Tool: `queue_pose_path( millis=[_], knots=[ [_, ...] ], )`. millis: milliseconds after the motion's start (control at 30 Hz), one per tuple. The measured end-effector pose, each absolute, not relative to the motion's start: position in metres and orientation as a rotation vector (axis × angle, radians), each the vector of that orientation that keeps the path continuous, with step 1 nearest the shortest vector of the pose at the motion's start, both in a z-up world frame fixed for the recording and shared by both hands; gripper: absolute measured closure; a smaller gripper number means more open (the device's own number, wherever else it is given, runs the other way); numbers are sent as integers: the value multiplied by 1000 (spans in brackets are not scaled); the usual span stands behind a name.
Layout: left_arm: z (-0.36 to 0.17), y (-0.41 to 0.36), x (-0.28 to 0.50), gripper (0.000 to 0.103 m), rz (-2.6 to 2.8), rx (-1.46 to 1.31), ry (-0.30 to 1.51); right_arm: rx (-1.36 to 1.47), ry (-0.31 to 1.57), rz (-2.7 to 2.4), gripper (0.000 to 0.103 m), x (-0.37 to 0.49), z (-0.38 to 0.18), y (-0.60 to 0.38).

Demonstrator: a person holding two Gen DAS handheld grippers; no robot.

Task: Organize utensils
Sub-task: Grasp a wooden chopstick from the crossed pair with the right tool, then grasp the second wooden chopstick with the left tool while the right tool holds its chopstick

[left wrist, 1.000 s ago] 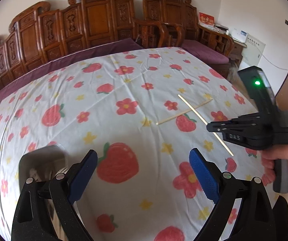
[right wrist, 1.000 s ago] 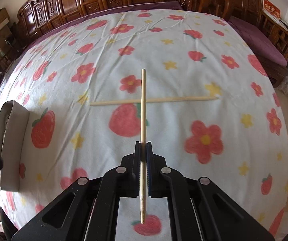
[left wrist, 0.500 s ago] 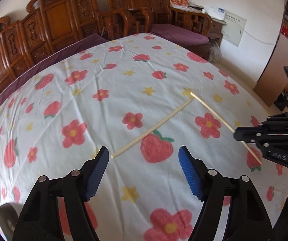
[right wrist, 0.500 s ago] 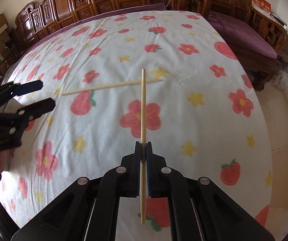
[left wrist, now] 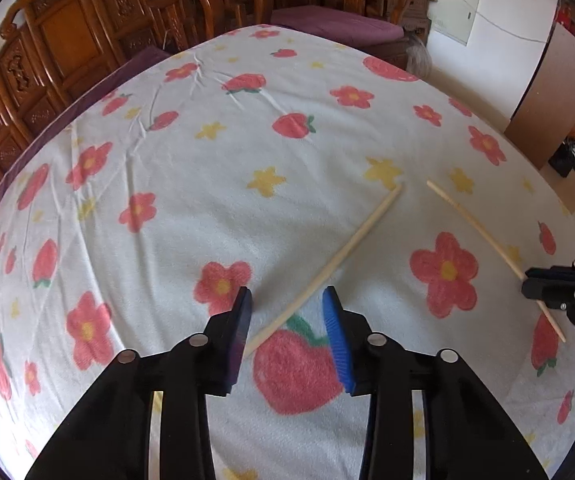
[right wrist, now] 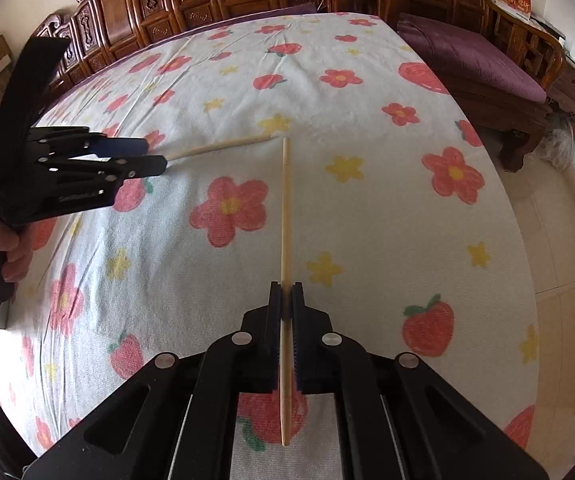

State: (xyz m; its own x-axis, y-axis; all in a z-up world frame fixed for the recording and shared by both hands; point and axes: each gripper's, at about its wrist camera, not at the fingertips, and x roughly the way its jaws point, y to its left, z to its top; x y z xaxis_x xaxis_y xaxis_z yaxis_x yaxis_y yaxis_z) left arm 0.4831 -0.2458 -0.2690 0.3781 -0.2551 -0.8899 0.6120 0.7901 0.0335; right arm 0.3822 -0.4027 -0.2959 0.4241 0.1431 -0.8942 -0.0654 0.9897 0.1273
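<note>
Two pale wooden chopsticks are in play on a flower-and-strawberry cloth. One chopstick (left wrist: pixel 339 256) lies flat on the cloth; its near end sits between the open blue pads of my left gripper (left wrist: pixel 287 300), which straddles it low over the cloth. It also shows in the right wrist view (right wrist: pixel 219 146). My right gripper (right wrist: pixel 286 300) is shut on the second chopstick (right wrist: pixel 285 216), held lifted above the cloth and pointing forward. In the left wrist view that chopstick (left wrist: pixel 475 224) runs to my right gripper (left wrist: pixel 527 280) at the right edge.
The cloth-covered table (left wrist: pixel 207 184) fills both views. Carved wooden chairs (left wrist: pixel 67 40) line the far side, and a purple-cushioned bench (right wrist: pixel 475 60) stands to the right. Tiled floor (right wrist: pixel 559 240) drops off past the table's right edge.
My left gripper has moved forward and down to the lying chopstick and narrowed its jaws around the near end. My right gripper, still holding its chopstick, has swung right, away from the lying one.
</note>
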Motion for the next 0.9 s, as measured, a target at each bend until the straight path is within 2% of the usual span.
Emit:
queue_pose_path(
  millis=[167,200,567,900],
  knots=[
    [-269,-254,487,74,-592,392,1055,88,1124,137,97,385,-297,-401],
    [-269,-255,487,78,-597,390,1060,86,1123,135,97,386,-297,-400],
    [-270,-263,488,83,-621,382,1067,94,1114,122,97,388,-292,-402],
    [-269,-262,489,95,-613,388,1083,101,1105,131,97,381,-286,-399]
  ],
)
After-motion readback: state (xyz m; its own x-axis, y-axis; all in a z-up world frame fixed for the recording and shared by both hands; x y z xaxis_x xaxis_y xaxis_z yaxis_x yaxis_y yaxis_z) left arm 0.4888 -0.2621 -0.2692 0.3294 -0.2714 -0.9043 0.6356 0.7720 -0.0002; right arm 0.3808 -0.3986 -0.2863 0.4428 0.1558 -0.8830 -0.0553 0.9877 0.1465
